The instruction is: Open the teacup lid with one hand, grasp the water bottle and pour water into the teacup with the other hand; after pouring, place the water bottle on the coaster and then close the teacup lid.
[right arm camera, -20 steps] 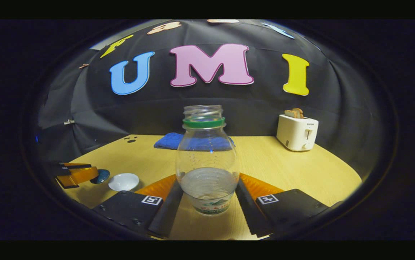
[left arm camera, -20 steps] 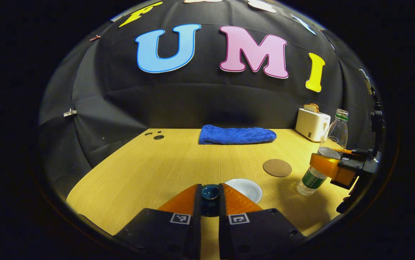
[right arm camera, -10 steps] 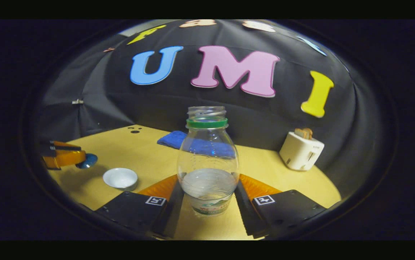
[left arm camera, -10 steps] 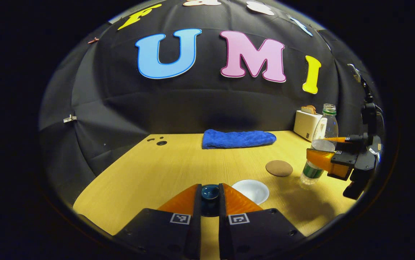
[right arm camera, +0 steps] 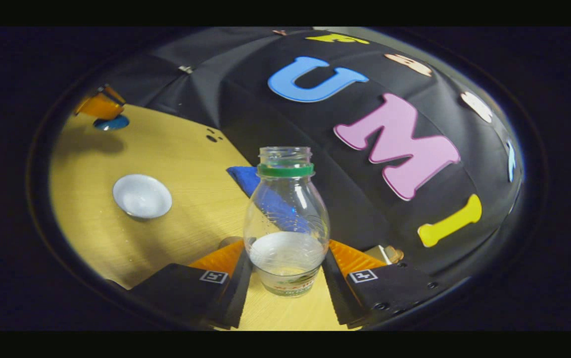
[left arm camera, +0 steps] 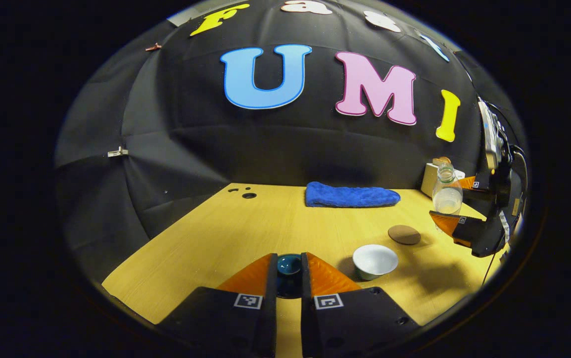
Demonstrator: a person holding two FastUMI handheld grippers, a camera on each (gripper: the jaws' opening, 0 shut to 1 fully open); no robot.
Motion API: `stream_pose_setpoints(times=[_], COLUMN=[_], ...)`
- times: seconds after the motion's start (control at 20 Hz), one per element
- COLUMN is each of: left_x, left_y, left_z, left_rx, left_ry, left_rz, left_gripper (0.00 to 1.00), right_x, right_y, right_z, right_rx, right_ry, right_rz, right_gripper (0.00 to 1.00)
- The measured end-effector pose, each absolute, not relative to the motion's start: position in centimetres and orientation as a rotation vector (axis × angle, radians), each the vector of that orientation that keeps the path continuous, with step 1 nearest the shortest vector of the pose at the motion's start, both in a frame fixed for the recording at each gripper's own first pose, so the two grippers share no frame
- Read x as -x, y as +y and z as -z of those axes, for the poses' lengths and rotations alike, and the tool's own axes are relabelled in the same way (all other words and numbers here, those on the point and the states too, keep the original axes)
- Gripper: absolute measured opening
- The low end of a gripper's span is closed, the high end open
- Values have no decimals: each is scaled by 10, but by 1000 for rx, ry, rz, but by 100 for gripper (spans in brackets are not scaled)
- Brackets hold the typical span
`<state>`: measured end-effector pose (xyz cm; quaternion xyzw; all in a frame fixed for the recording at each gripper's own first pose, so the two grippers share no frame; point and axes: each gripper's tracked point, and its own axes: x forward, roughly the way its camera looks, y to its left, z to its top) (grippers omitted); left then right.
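1. Left gripper (left arm camera: 289, 266) fingers squeeze the blue lid (left arm camera: 289, 264). Keep it up & off to the side.
2. Right gripper (right arm camera: 287, 258) fingers squeeze the bottle (right arm camera: 286, 223), no cap on. Tip it slow over the white cup (left arm camera: 375, 259).
3. Coaster (left arm camera: 404, 234) sits just behind the cup.

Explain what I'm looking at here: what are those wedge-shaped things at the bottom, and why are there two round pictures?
Those wedges are two-finger grippers, handheld tools a person carries, one per hand. Each has its own fisheye camera looking along its fingers, hence two round pictures. In the left gripper view, the left gripper pinches the dark blue teacup lid. In the right gripper view, the right gripper clamps an uncapped water bottle with some water inside. On the wooden table sit the open white teacup, a round brown coaster, a blue towel and a white toaster.
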<state>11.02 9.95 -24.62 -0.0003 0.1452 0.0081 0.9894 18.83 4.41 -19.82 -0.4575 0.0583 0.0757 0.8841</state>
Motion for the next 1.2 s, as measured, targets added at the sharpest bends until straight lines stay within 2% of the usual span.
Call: stream_pose_setpoints(times=[0.05,0.1,0.4,0.45,0.5,0.7,0.75,0.8,0.9,0.95,1.0,1.2], left_x=[-108,-105,-92,-89,-87,-83,-83,-84,-83,-83,-84,-86], left_y=[104,109,131,133,134,136,135,134,135,135,135,135], left_z=[249,250,263,264,266,269,271,272,272,272,273,276], left_rx=[7,13,26,29,36,32,30,29,29,30,30,34], left_ry=[291,292,309,310,313,315,318,319,321,321,321,322], left_rz=[-23,-29,-64,-67,-67,-56,-50,-47,-43,-41,-40,-36], left_gripper=[20,23,24,20,23,24,27,24,24,24,24,24], right_x=[-189,-191,-196,-197,-197,-211,-214,-215,-216,-218,-218,-224], right_y=[48,51,69,71,74,73,71,70,69,70,71,76], right_z=[201,202,222,224,225,236,238,241,245,247,250,262], right_rx=[996,1046,1226,1251,1278,1365,1390,1405,1434,1451,1472,1595], right_ry=[118,114,118,111,102,101,104,104,111,112,118,126], right_rz=[-176,-190,-254,-266,-277,-318,-321,-322,-327,-328,-336,-374], right_gripper=[72,72,72,72,68,73,73,72,73,68,72,72])
